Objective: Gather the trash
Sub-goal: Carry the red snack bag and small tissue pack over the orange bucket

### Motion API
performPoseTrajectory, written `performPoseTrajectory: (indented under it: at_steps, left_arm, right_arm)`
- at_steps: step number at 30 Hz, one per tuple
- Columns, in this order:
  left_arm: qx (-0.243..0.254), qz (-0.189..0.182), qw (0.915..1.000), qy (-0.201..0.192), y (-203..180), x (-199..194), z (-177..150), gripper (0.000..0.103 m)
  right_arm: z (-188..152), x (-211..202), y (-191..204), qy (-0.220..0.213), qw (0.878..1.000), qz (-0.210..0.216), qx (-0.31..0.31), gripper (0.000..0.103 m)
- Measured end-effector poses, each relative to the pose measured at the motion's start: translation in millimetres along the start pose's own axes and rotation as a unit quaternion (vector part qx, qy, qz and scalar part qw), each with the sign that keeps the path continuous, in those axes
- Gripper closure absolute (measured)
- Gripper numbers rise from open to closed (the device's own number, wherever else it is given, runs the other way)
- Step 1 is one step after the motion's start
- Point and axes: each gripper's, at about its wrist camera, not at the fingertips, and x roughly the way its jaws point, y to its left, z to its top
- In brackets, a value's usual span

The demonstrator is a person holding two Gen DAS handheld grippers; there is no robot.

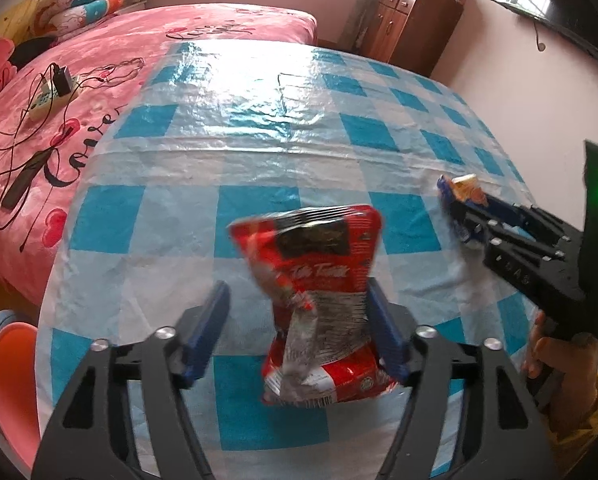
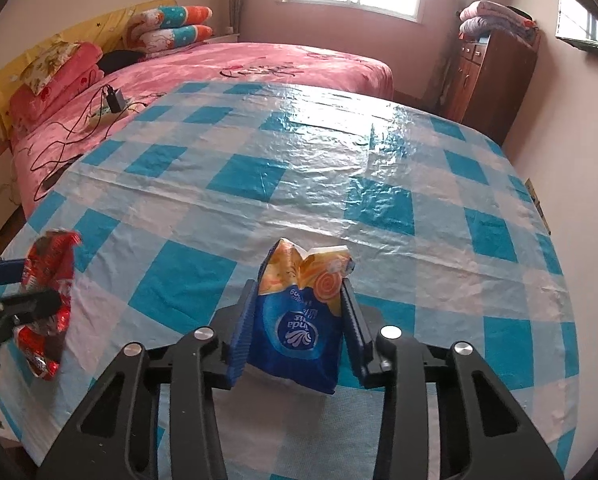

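Observation:
A crumpled red snack wrapper (image 1: 319,280) stands between the blue pads of my left gripper (image 1: 299,300). Its left pad (image 1: 209,320) is well clear of the wrapper and its right pad (image 1: 383,328) is at the wrapper's edge, so the jaws stand open. The wrapper looks blurred. It also shows in the right wrist view (image 2: 47,300). My right gripper (image 2: 299,304) is shut on a blue and orange tissue packet (image 2: 299,320), held above the table (image 2: 299,180). That gripper also shows in the left wrist view (image 1: 463,208) with the packet (image 1: 465,190).
The table wears a blue and white checked plastic cloth. A pink bed (image 1: 99,60) with a power strip and cables (image 1: 55,88) lies behind it. A wooden cabinet (image 1: 415,24) stands at the back right. An orange stool (image 1: 11,360) is at the left.

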Motion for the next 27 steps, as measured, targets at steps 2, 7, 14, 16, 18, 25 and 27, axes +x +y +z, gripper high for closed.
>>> performPoseTrajectory:
  at_steps: [2,7,14,16,18,25,27]
  left_arm:
    - [0.007,0.002,1.0,0.0,-2,3,-1,0.025]
    - [0.032,0.024,0.9992,-0.006,-14,8,-2,0.02]
    - [0.069,0.056,0.9955,-0.031,-23,14,-5,0.025]
    - [0.079,0.059,0.9944,-0.039,-23,13,-7,0.033]
    - [0.079,0.058,0.9942,-0.044,-21,11,-6,0.042]
    - [0.072,0.038,0.9954,-0.051,-16,7,-8,0.045]
    - [0.067,0.035,0.9957,-0.054,-13,4,-9,0.045]
  right_arm:
    - [0,-1,-1,-0.001,1.0,0.003,0.002,0.067]
    - [-1,-3,-2,-0.005,1.0,0.012,0.013,0.07]
    - [-5,-9,-11,-0.009,0.997,0.048,0.055,0.075]
    - [-7,-10,-10,-0.01,0.997,0.049,0.059,0.075]
    - [-8,-11,-10,-0.011,0.996,0.053,0.066,0.076]
    - [-9,-16,3,-0.009,0.997,0.056,0.061,0.077]
    - [-8,-17,8,-0.009,0.997,0.057,0.058,0.077]
